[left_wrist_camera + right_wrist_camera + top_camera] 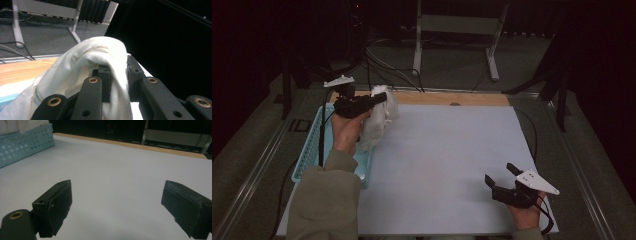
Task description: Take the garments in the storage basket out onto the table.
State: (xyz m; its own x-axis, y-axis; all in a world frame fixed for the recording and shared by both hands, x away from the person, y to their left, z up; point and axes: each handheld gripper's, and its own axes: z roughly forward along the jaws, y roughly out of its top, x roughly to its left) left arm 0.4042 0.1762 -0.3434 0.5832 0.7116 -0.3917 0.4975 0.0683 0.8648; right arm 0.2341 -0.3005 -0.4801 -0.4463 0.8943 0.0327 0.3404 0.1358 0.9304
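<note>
A: L gripper (pixel 379 98) first. What's it doing?

B: Jaws pinched tight on the cloth (pixel 379 120). In the left gripper view the cloth (pixel 100 57) is bunched up btwn the jaws and flops over them.

A: Where's the cloth vs. the basket (pixel 312 150)?

B: Lifted up, over the basket's far right corner. The bottom of it hangs down by the basket's right wall. Can't tell if the low end touches the basket or the mat (pixel 447 150).

A: And the R gripper (pixel 501 176)?

B: Jaws wide apart, nothing in them. It sits low over the mat, well away from the basket, near the mat's front right corner. In the right gripper view the basket (pixel 25 142) is far off to the side w/ more white stuff in it.

A: So which step?

B: Looks like pulling the cloth out of the basket. Next, I think: swing it away from the basket, out over the mat, and lay it down. R gripper prob. needs to come in and grab a loose edge to help spread it.
</note>
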